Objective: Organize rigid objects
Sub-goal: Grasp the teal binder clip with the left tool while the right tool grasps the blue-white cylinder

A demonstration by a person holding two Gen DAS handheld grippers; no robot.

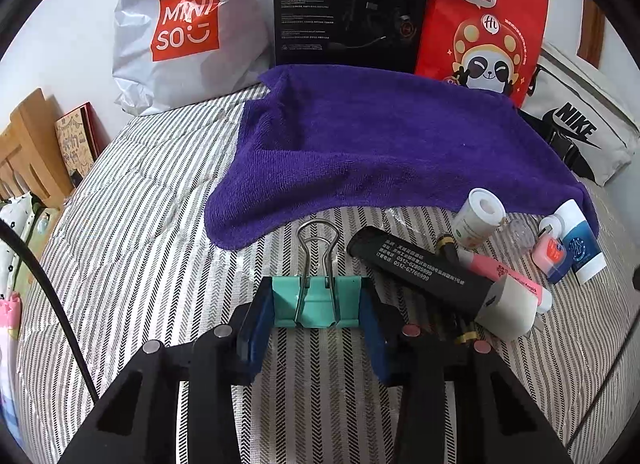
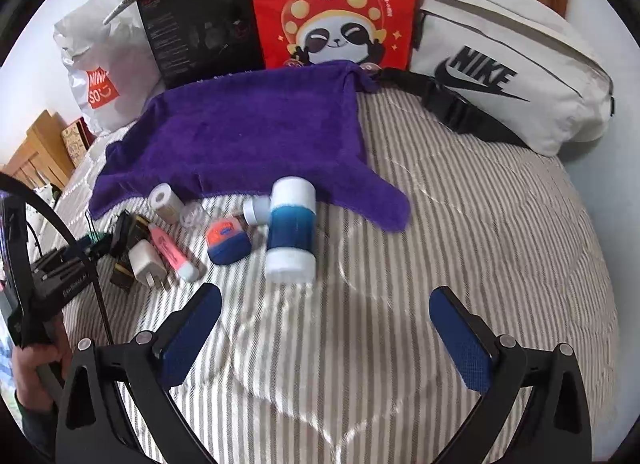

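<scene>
My left gripper (image 1: 316, 306) is shut on a teal binder clip (image 1: 320, 302) with wire handles, just above the striped bed, short of the purple towel (image 1: 380, 148). Right of it lies a pile: a black box (image 1: 416, 264), white charger (image 1: 508, 310), pink highlighter (image 1: 504, 272), small white bottle (image 1: 478, 216) and blue-white tube (image 1: 580, 242). My right gripper (image 2: 324, 328) is open and empty over the bed, below the blue-white tube (image 2: 290, 224). The orange-blue eraser (image 2: 228, 240), highlighter (image 2: 174, 250) and charger (image 2: 146, 260) lie to its left.
At the back stand a white MINISO bag (image 1: 180, 32), a black HECATE box (image 1: 348, 4) and a red panda bag (image 1: 480, 20). A white Nike bag (image 2: 512, 76) lies at the right. A wooden headboard (image 1: 28, 144) is at the left.
</scene>
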